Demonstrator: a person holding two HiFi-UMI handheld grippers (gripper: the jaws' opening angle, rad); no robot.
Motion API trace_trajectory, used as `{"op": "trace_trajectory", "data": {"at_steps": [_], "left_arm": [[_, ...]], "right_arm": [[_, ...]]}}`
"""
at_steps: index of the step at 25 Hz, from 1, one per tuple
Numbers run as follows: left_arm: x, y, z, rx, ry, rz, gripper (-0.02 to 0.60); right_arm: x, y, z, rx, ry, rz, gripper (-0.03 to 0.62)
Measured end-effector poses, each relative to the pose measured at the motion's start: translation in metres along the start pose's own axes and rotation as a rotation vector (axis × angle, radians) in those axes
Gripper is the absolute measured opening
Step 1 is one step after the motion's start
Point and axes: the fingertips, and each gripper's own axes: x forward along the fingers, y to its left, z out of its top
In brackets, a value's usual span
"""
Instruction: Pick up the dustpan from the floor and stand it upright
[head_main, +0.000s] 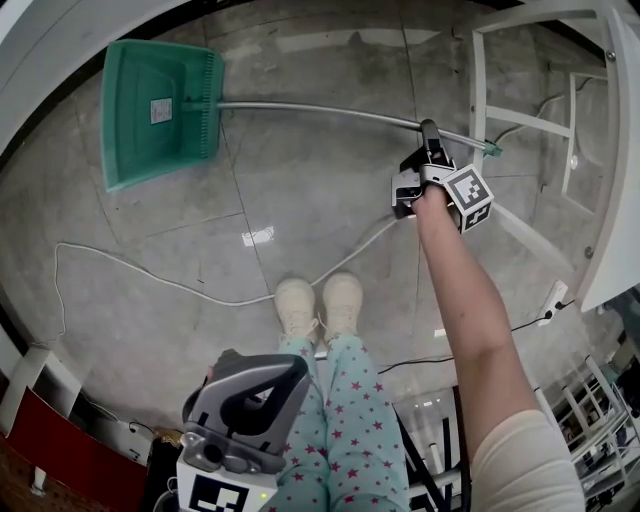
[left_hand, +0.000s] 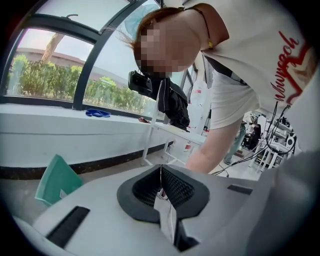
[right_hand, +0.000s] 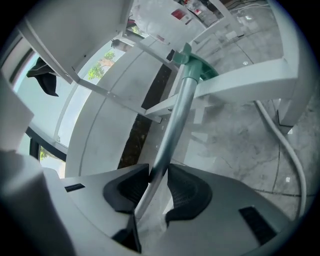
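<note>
Green plastic dustpan (head_main: 160, 110) lying flat on the grey tiled floor (head_main: 300, 200), its long silver metal handle (head_main: 320, 110) clamped near the green-capped end between the fingers of the right gripper (right_hand: 159, 176); left gripper (left_hand: 160, 172) raised clear, fingers together on nothing.

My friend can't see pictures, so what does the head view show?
The right hand-held gripper holds the long metal handle of a green dustpan lying on the grey floor. The person's white shoes stand nearby.

Head view steeply down — floor (head_main: 300, 190) shared
</note>
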Motion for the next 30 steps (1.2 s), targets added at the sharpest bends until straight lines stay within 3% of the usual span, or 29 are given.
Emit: {"op": "trace_trajectory", "data": {"at_steps": [4,11,21,25,30], "left_arm": [[0.003,0.003,-0.002,0.016,-0.003,0.004,0.021],[0.020,0.032,0.028,0.037,-0.041,0.072,0.020],[0.000,0.057,0.041,0.051,0.020,0.153,0.020],[-0.028,0.063,0.067,0.065,-0.002,0.194,0.020],[-0.072,0.076,0.101,0.060,-0.062,0.275,0.020]], "right_arm": [[-0.012,0.034,0.009,-0.023,-0.061,0.038,0.125],[-0.029,0.138,0.008,-0.086,-0.126,0.135,0.100],[-0.068,0.280,-0.022,-0.290,-0.104,0.165,0.094],[-0.076,0.365,-0.050,-0.493,-0.050,0.266,0.095],[-0.083,0.469,-0.106,-0.874,0.097,0.471,0.097]]}}
